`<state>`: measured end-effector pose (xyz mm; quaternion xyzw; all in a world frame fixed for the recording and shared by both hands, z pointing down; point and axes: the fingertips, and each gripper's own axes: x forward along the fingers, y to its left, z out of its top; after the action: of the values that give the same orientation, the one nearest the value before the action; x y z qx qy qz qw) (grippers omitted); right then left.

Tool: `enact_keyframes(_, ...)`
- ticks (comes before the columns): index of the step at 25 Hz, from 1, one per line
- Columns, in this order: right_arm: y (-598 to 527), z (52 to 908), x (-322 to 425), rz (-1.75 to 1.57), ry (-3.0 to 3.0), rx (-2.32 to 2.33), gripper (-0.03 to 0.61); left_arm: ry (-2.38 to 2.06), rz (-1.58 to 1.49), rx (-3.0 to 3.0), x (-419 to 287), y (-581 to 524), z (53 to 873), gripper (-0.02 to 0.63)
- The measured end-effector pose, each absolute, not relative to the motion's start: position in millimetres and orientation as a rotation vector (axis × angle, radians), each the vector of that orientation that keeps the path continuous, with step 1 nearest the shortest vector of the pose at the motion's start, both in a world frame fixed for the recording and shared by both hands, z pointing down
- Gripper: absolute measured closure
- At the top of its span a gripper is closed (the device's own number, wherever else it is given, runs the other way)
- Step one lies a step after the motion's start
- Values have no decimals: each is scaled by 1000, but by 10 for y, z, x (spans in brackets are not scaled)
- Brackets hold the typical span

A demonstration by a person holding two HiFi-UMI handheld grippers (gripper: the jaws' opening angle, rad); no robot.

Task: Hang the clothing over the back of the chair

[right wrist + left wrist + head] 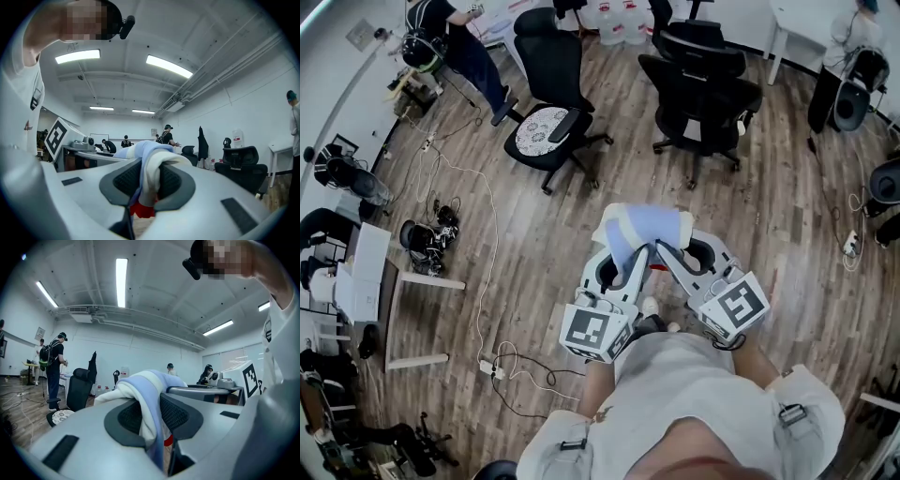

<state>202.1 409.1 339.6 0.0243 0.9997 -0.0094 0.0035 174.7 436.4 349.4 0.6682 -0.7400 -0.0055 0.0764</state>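
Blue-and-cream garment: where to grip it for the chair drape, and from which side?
Pinch the clothing at a bunched fold, one grip from each side with jaws level, as the left gripper and right gripper do now. It is limp, and the fold fills the pads. Two separate grips should let it spread over a chair back.
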Motion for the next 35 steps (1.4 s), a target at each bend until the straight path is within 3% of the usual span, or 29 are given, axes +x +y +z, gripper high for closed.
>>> enact_keyframes(14,3816,3395,1320,-14,3161,-4,497,-2166,-25,2044,1035,4075,3495,505)
enact_keyframes(35,3040,3482,835,-47,3165,71,497,-2193,-1,1997,552,3308,3586,505)
